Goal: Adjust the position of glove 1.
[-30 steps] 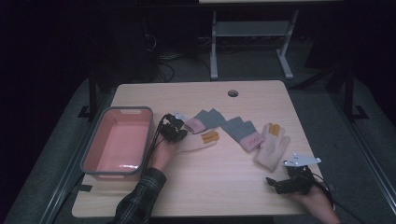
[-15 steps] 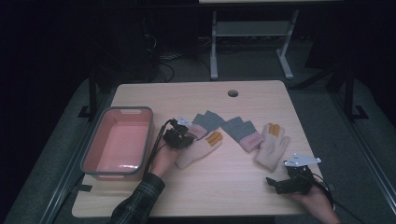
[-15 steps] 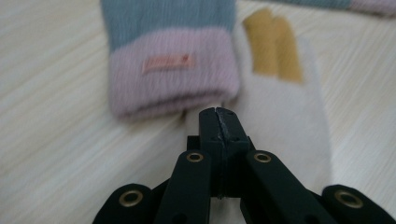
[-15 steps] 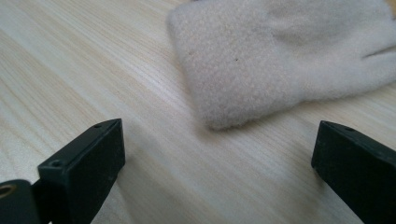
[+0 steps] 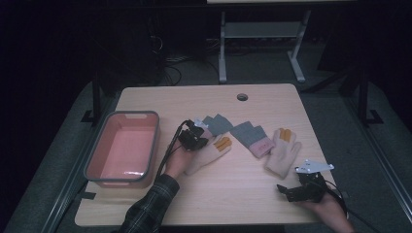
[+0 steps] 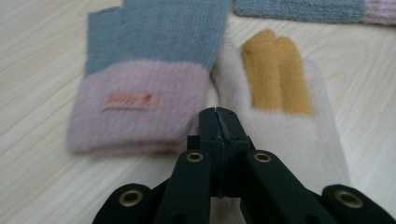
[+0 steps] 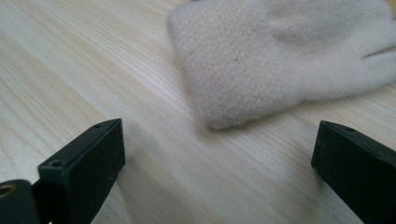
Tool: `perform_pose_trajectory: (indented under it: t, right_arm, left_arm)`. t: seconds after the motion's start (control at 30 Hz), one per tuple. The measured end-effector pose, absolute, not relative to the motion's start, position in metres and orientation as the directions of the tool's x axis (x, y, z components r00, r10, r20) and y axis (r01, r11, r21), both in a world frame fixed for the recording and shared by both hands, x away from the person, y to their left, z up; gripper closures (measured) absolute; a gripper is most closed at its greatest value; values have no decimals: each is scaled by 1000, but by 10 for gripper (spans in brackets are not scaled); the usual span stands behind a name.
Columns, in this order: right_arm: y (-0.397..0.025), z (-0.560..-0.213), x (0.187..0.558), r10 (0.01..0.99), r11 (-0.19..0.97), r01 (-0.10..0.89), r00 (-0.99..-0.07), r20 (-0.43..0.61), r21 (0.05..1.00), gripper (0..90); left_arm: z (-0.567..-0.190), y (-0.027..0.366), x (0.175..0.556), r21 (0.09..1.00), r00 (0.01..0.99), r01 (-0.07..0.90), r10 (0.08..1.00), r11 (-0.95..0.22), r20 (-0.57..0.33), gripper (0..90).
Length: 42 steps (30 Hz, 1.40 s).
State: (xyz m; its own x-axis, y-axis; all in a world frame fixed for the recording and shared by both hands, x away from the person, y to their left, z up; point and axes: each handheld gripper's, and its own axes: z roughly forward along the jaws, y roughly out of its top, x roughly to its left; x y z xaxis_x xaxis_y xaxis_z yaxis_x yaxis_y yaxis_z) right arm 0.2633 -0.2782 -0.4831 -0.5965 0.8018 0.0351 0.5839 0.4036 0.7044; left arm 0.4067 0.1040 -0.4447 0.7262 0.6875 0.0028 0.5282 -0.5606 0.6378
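Two cream gloves with mustard fingertips and grey-and-pink cuffs lie mid-table. The left glove (image 5: 210,151) (image 6: 289,135) sits under my left gripper (image 5: 202,139) (image 6: 219,119), whose jaws are pressed together, their tips over the cream fabric just beside its pink cuff (image 6: 144,84). I see no fabric between them. The right glove (image 5: 283,154) (image 7: 280,60) lies flat, its cuff (image 5: 252,138) pointing up-left. My right gripper (image 5: 283,192) (image 7: 219,128) stands open near the front edge, a short way from that glove's cream edge, with bare wood between its jaws.
A pink tub (image 5: 99,150) with a grey rim stands at the table's left side. A round cable hole (image 5: 242,97) sits near the far edge. Dark floor and a metal frame lie beyond the table.
My left gripper dipped toward me over the left glove, then shifted right and slightly back. The gloves and my right gripper have stayed put.
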Motion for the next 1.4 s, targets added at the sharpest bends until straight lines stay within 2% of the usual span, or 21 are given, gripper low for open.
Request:
perform_pose_trajectory:
  t: [0.43,0.67,1.17,1.4]
  right_arm:
    - [-278,-483,263,802,404,584,-597,35,705,25]
    - [-278,-483,263,802,403,584,-596,34,705,25]
    - [-278,-483,263,804,400,585,-594,36,706,25]
    - [-277,-483,263,806,398,588,-590,37,704,26]
  left_arm:
    - [-452,128,382,602,763,534,645,-593,-41,896]
    - [-453,121,371,600,795,524,600,-605,-89,896]
    - [-453,99,336,587,866,454,486,-670,-114,896]
    - [-451,92,329,603,876,440,467,-666,-123,896]
